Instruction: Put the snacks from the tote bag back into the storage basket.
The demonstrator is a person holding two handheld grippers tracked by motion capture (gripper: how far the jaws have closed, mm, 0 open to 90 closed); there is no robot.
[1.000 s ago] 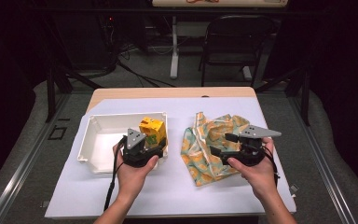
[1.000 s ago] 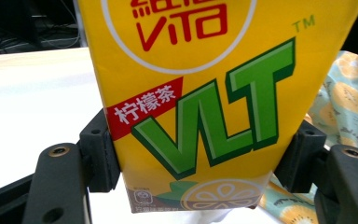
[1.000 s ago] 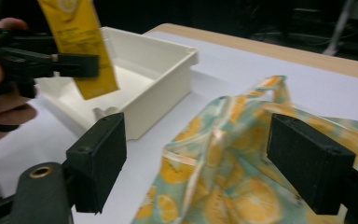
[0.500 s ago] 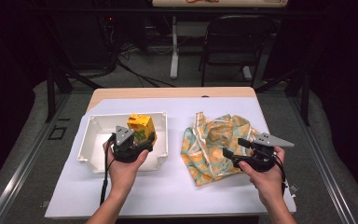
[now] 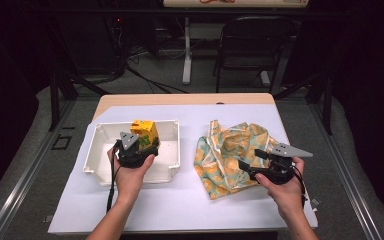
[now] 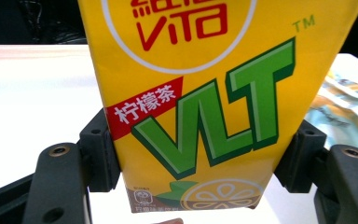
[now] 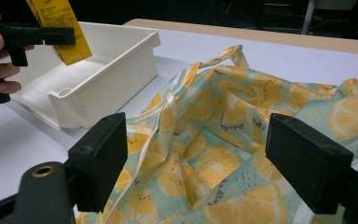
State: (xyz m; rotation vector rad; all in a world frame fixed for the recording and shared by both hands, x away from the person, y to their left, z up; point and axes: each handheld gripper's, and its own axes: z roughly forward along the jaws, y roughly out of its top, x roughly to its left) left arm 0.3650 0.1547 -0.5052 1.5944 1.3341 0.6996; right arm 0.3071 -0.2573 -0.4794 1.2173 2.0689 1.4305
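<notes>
My left gripper (image 5: 141, 143) is shut on a yellow lemon-tea carton (image 5: 145, 132) and holds it over the white tray (image 5: 96, 165). In the left gripper view both black pads (image 6: 98, 156) press on the sides of the carton (image 6: 205, 88). My right gripper (image 5: 250, 161) stands open at the right edge of a crumpled cloth bag printed with lemon slices (image 5: 225, 147). In the right gripper view its jaws are wide apart above the bag (image 7: 223, 140), gripping nothing. That view also has the carton (image 7: 58, 25) over the tray (image 7: 107, 70) at upper left.
A white sheet (image 5: 190, 200) covers the table, with a strip of bare wood (image 5: 180, 99) at the far edge. A black chair (image 5: 252, 45) and cables lie on the floor beyond. The tray sits at the left, the bag at the right.
My left gripper has carried the carton leftward from the tray's right wall to over the tray's inside. My right gripper has dropped lower beside the bag.
</notes>
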